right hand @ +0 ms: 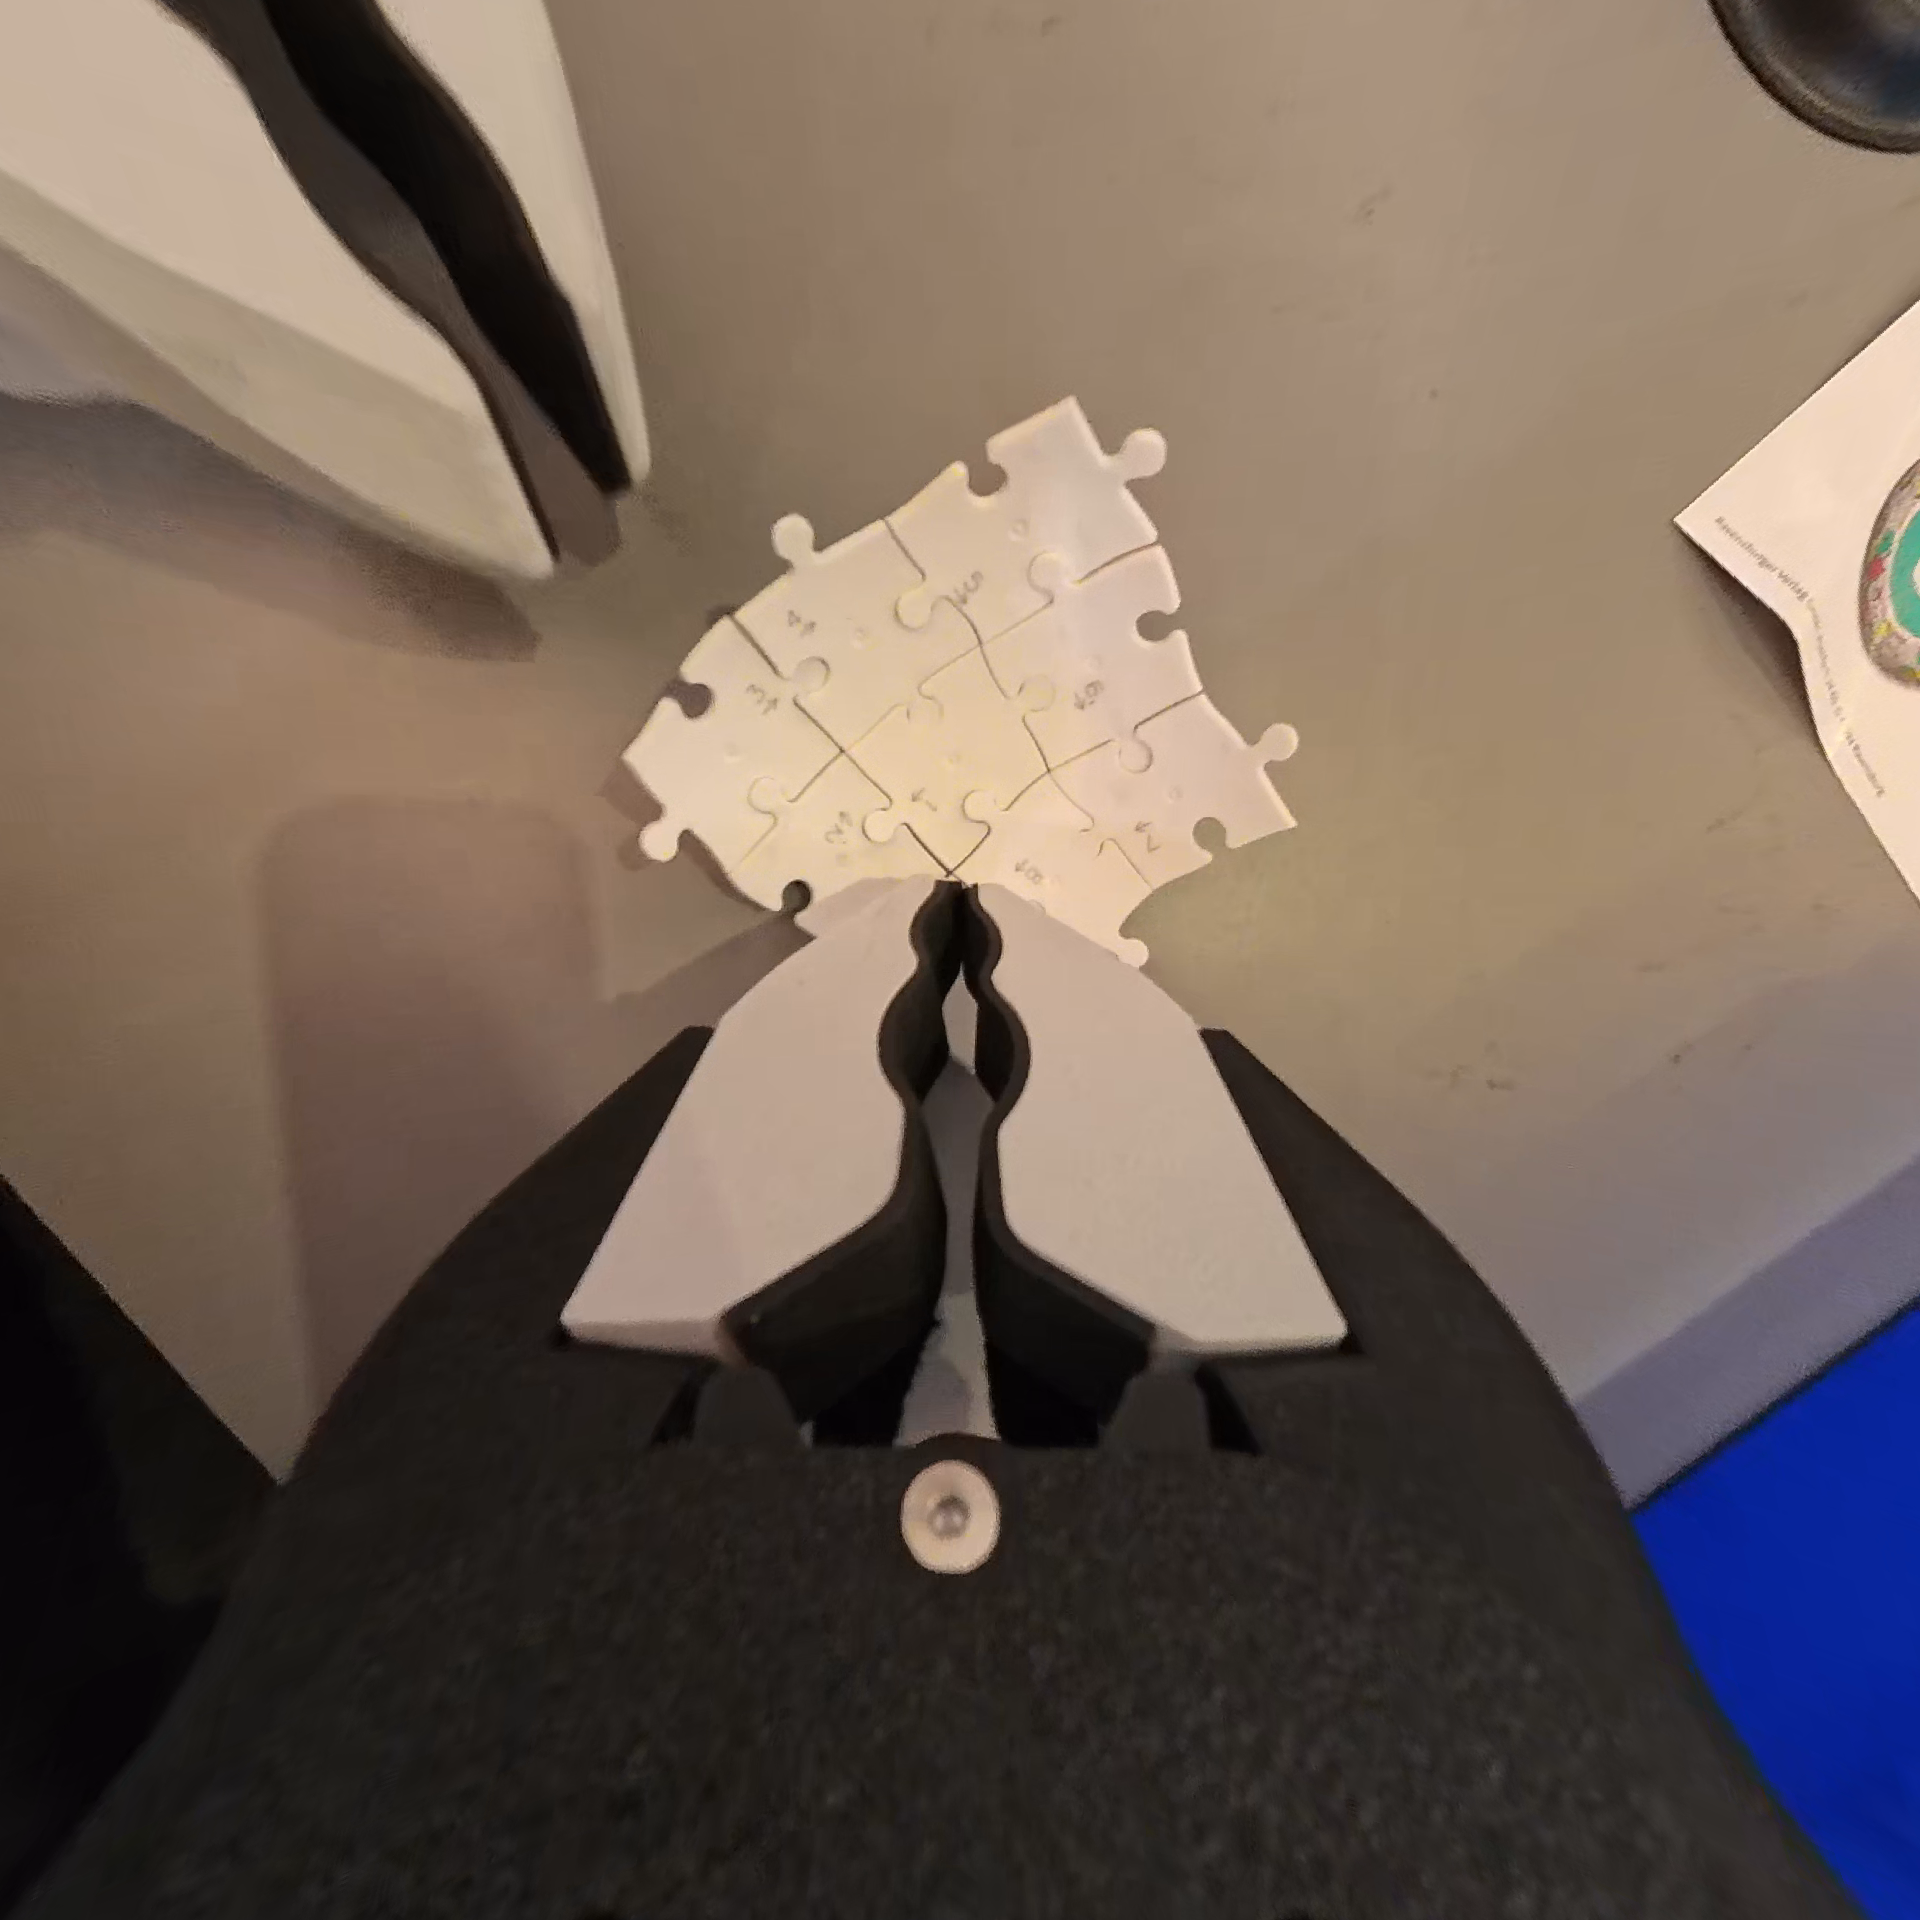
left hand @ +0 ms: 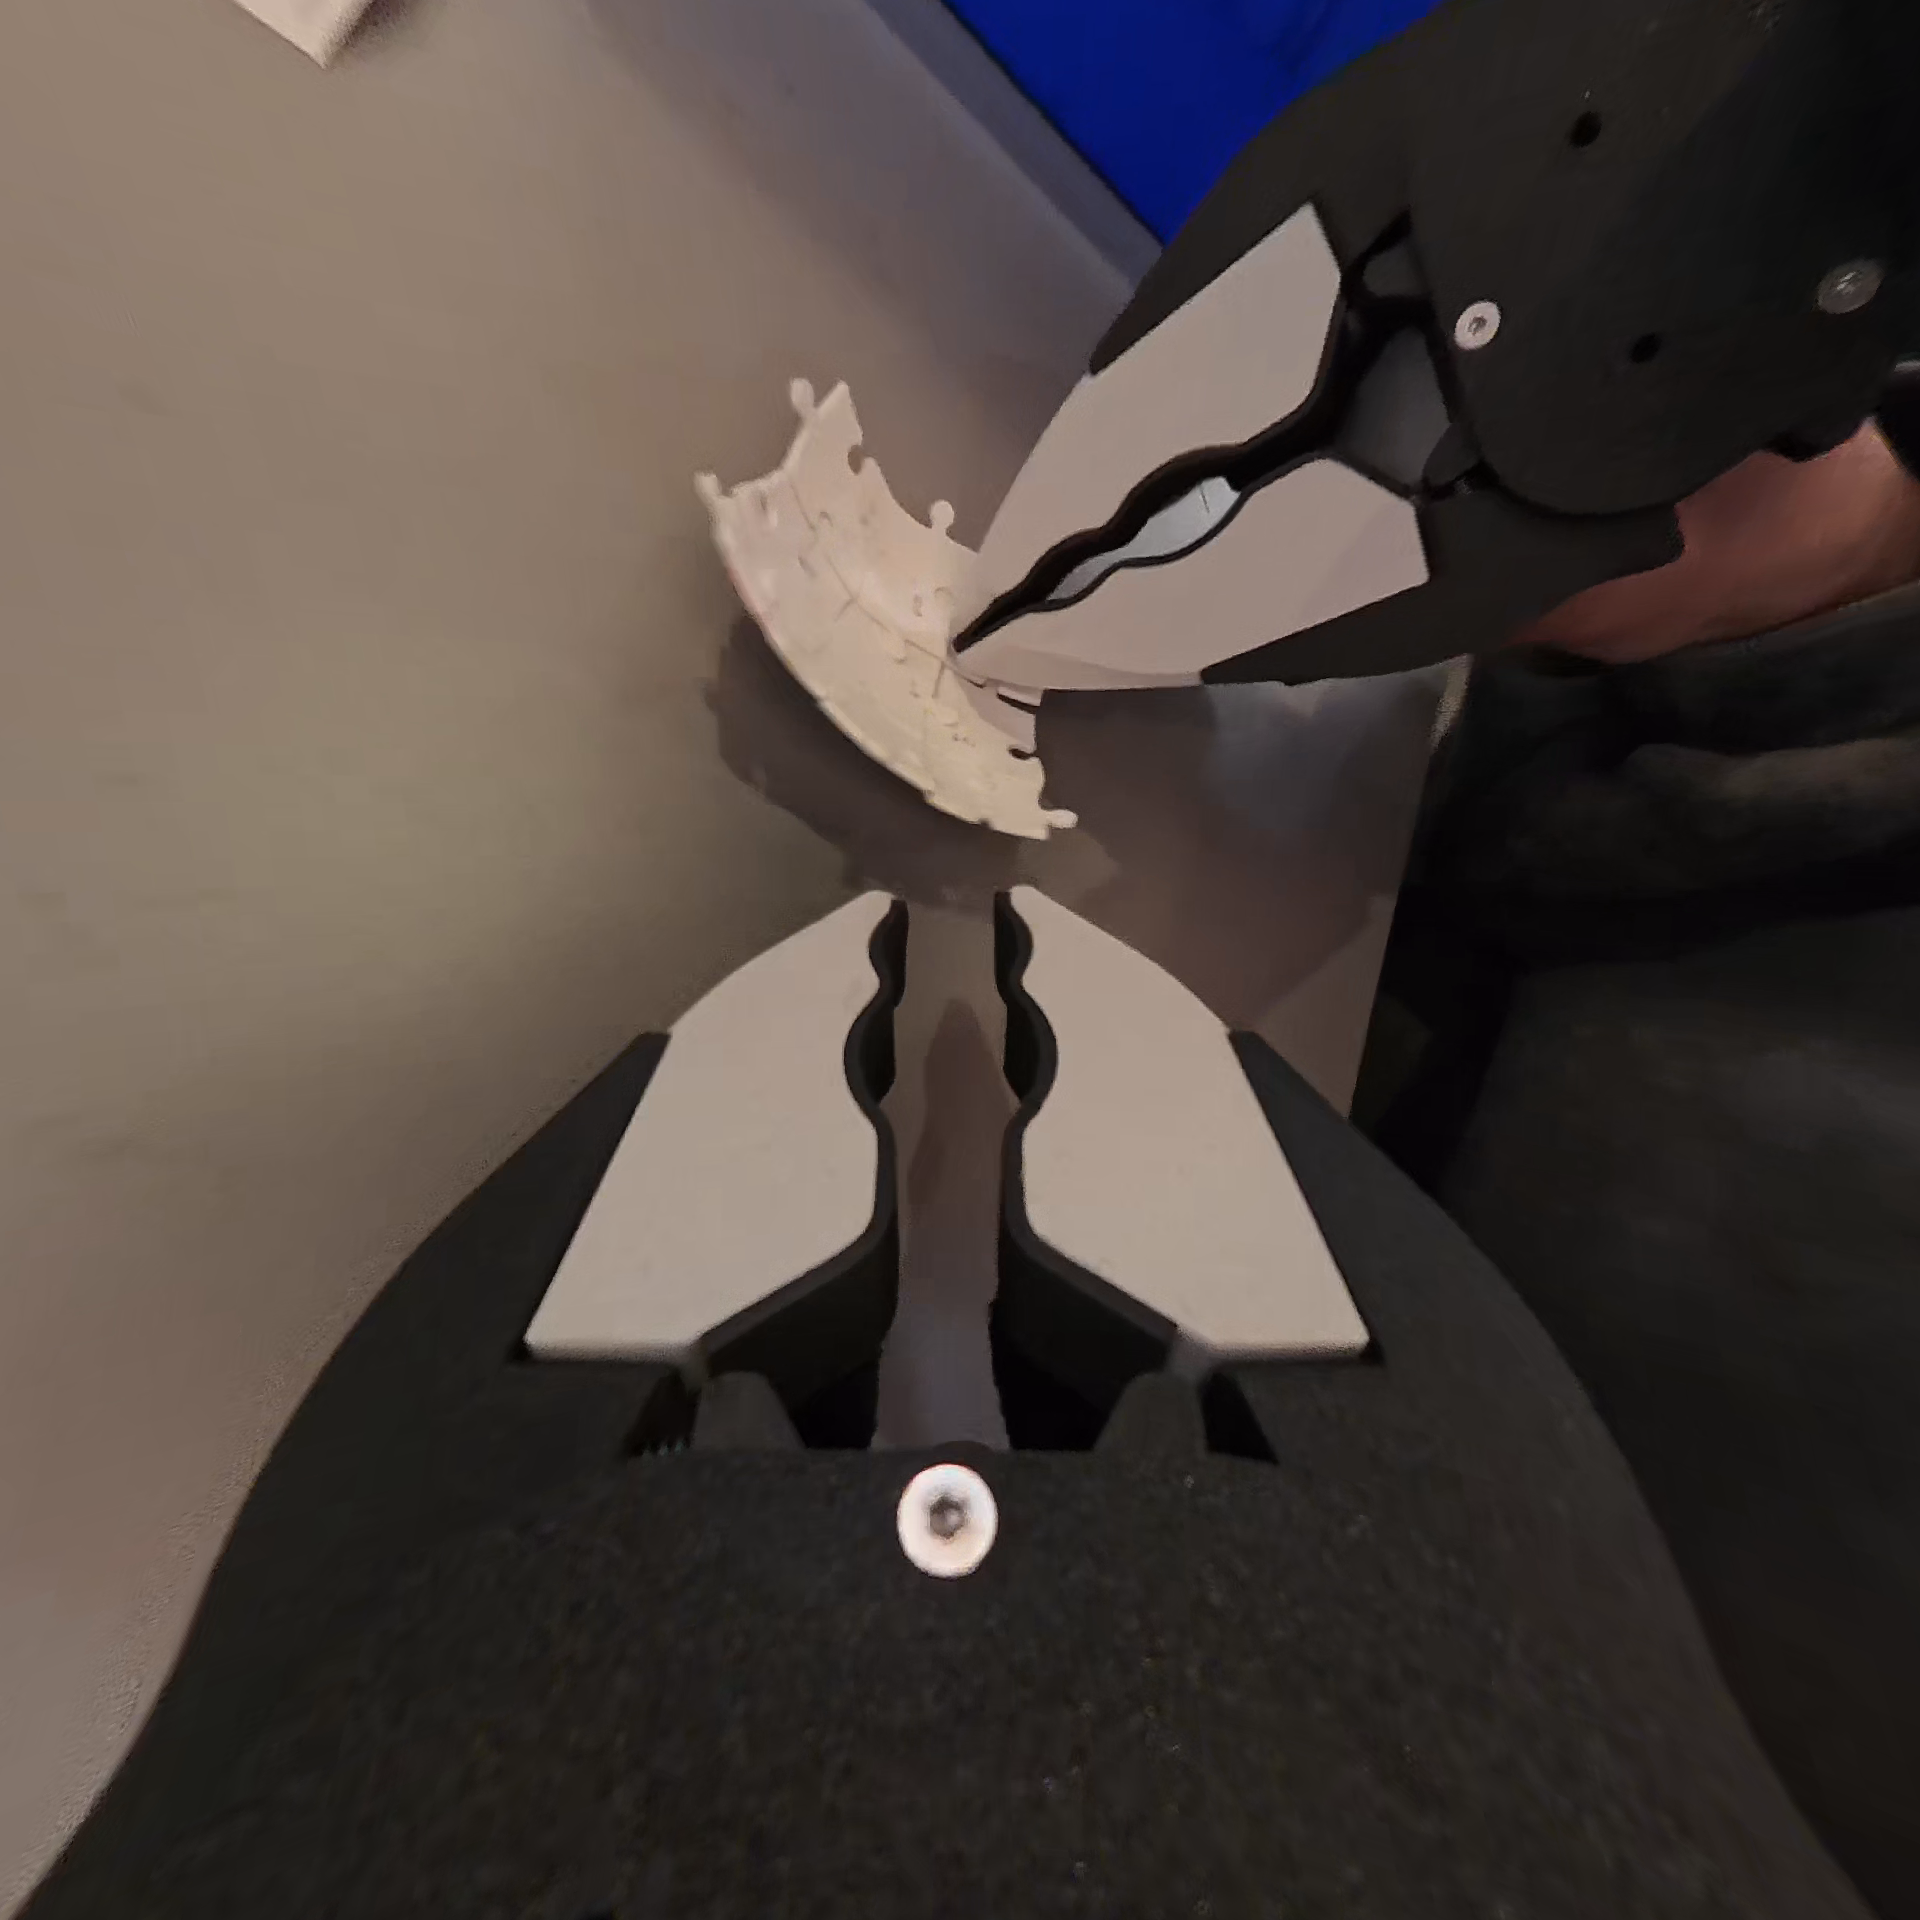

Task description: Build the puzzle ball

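The right hand-held gripper (right hand: 953, 916) pinches the near edge of a curved white puzzle section (right hand: 961, 701), its 2 tips pressed together on the joined pieces. In the right wrist view the section spreads out ahead of the tips as a patch of interlocked pieces, their pale inner faces up and small handwritten marks on several of them, above a grey table (right hand: 1403, 935). The left wrist view shows the same section (left hand: 873, 623) from the side: it bows like a shallow bowl, lifted off the table (left hand: 312, 727) with its dark shadow lying underneath, and the right hand-held gripper (left hand: 961, 639) reaches in from the upper right to grip its rim. A hand (left hand: 1766, 551) is partly visible behind that tool. The left hand-held gripper (left hand: 948, 909) hangs just beside the section's lower end without touching it, its jaws parted by a narrow gap and holding nothing. A printed paper sheet (right hand: 1818, 665) with a colourful round picture lies on the table to the right, well apart from the section. A blue surface (right hand: 1787, 1538) shows beyond the table's edge.
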`<state>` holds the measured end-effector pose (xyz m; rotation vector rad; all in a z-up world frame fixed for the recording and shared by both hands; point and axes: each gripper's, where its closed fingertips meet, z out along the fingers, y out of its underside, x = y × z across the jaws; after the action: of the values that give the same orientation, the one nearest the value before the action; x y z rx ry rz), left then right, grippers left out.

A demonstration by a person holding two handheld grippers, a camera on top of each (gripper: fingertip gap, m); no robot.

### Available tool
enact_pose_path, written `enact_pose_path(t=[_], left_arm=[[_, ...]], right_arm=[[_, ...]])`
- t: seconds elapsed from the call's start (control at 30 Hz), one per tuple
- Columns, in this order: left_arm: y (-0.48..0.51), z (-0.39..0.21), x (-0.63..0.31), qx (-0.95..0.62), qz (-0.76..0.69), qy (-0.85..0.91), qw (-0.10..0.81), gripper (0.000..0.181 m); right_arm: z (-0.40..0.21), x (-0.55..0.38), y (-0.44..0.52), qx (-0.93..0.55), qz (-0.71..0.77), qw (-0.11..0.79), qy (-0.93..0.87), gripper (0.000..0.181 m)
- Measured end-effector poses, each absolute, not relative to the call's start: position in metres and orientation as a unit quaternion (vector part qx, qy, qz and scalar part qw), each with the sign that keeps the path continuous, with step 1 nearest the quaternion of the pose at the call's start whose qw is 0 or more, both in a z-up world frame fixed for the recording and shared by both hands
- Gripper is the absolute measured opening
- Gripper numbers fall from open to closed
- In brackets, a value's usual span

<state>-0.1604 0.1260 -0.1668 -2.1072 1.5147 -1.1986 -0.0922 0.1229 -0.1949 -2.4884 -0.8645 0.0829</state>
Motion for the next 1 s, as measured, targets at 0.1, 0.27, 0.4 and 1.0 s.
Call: enact_pose_path(t=[0.1, 0.27, 0.4, 1.0], left_arm=[[0.115, -0.173, -0.154, -0.727, -0.43, 0.523, 0.114, 0.016], [0.108, -0.176, -0.146, -0.721, -0.424, 0.537, 0.111, 0.017], [0.105, -0.175, -0.143, -0.717, -0.428, 0.539, 0.108, 0.017], [0.101, -0.18, -0.135, -0.713, -0.408, 0.56, 0.108, 0.018]], right_arm=[[-0.183, -0.098, 0.122, -0.906, 0.064, 0.283, -0.308, 0.0], [-0.173, -0.087, 0.114, -0.905, 0.085, 0.312, -0.276, 0.0], [-0.176, -0.095, 0.106, -0.9, 0.08, 0.315, -0.289, 0.0], [-0.191, -0.086, 0.11, -0.914, 0.085, 0.287, -0.274, 0.0]])
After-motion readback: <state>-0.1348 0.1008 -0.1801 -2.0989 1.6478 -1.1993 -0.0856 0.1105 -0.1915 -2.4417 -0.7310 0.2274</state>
